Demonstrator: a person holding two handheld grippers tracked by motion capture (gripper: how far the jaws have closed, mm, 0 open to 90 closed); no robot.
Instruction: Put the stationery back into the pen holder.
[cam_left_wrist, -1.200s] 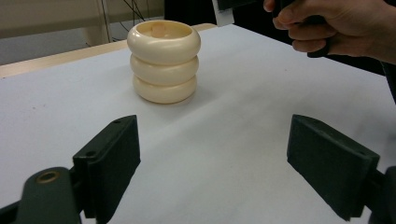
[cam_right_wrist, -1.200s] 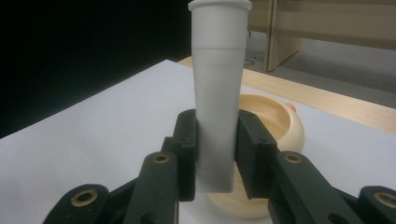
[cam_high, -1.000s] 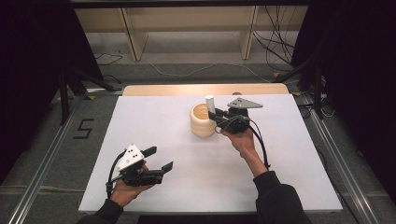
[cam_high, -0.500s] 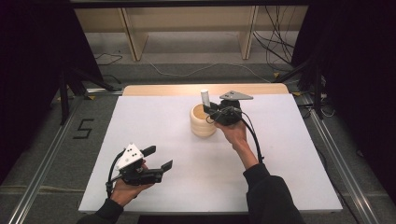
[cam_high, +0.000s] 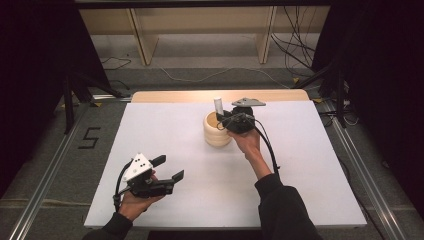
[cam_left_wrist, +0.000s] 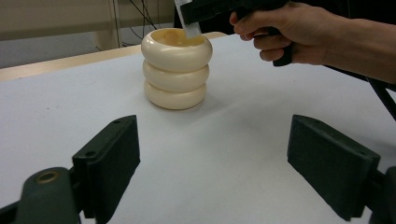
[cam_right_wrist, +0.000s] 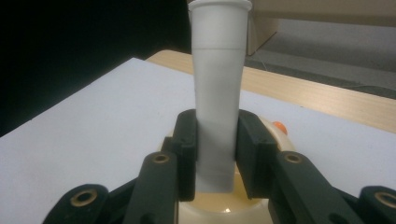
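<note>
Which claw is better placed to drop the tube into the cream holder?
Right. The right claw already clamps the white tube directly above the cream holder. The left claw is open, near the table's front edge.

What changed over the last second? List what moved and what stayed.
The right hand-held gripper, shut on the white tube, moved left and away from the person, carrying the tube from beside the cream ribbed holder to over its opening. The holder kept its place on the table. The left hand-held gripper stayed open, near the front edge.
</note>
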